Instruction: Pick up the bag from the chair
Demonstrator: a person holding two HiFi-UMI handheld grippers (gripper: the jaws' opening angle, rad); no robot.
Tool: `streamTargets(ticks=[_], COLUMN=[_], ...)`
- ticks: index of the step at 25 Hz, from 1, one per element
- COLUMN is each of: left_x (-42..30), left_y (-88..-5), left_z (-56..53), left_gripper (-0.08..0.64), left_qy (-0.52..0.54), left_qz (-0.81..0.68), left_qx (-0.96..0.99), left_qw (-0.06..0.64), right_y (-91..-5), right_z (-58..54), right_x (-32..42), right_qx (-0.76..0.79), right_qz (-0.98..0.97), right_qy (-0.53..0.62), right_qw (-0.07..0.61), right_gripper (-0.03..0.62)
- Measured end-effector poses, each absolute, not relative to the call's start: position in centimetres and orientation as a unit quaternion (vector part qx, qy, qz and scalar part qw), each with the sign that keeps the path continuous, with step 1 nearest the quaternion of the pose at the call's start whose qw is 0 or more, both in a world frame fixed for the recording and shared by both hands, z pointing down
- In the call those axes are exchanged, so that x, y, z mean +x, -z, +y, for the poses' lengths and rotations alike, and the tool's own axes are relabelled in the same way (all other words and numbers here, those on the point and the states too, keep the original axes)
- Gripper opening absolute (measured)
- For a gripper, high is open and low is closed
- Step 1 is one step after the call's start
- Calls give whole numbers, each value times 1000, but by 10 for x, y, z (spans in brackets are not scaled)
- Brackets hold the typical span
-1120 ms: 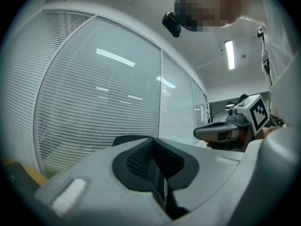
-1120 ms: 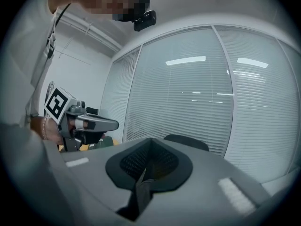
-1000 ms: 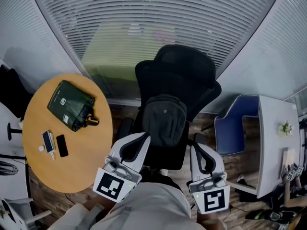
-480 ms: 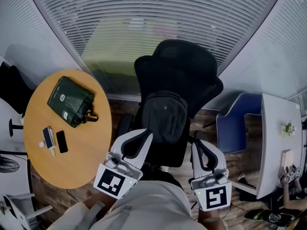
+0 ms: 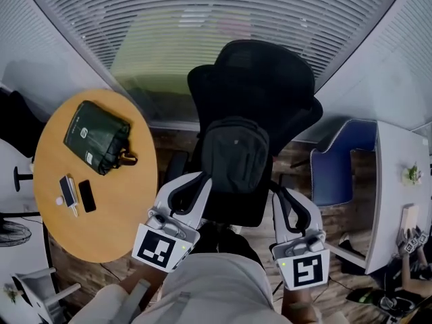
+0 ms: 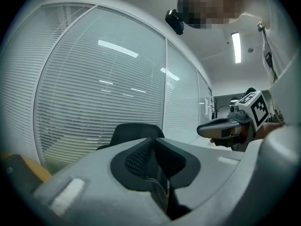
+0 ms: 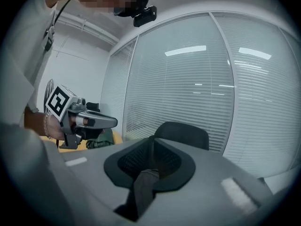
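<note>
A black backpack (image 5: 235, 155) stands upright on the seat of a black office chair (image 5: 256, 93), leaning on its backrest. My left gripper (image 5: 200, 179) is shut and empty, with its tip just left of the bag's lower part. On the other side my right gripper (image 5: 279, 194), also shut and empty, sits by the seat's right edge, below the bag. In the left gripper view the jaws (image 6: 154, 142) meet in front of the chair back (image 6: 134, 131). In the right gripper view the right gripper (image 7: 151, 142) points at the chair back (image 7: 183, 132), and the bag is hidden behind the jaws.
A round wooden table (image 5: 128, 201) at the left holds a green bag (image 5: 96, 136), a phone (image 5: 86, 196) and a small white device (image 5: 67, 191). A blue chair (image 5: 337, 171) and a white desk (image 5: 398, 201) stand at the right. Glass walls with blinds run behind the chair.
The right gripper has dropped slightly lower in the head view. The chair and bag sit a little higher and further right. Both grippers stay shut.
</note>
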State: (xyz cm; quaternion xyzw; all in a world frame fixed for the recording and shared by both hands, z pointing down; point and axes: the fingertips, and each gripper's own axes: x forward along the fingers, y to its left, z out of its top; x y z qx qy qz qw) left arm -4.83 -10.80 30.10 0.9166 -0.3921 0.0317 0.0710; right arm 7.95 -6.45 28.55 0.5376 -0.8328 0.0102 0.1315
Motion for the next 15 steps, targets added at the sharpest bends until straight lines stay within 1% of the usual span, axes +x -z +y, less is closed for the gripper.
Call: streamTargets(ticks=[15], left_x=[-47], left_y=[-361], left_z=[-133], left_gripper=[41], left_qy=[-59], left_qz=[-396], left_qx=[912], left_qw=[90], right_y=[-344], right_z=[-89], right_x=[86], right_qx=[536], right_qz=[-828], right_qy=[-32], right_qw=[162], right_gripper=[55])
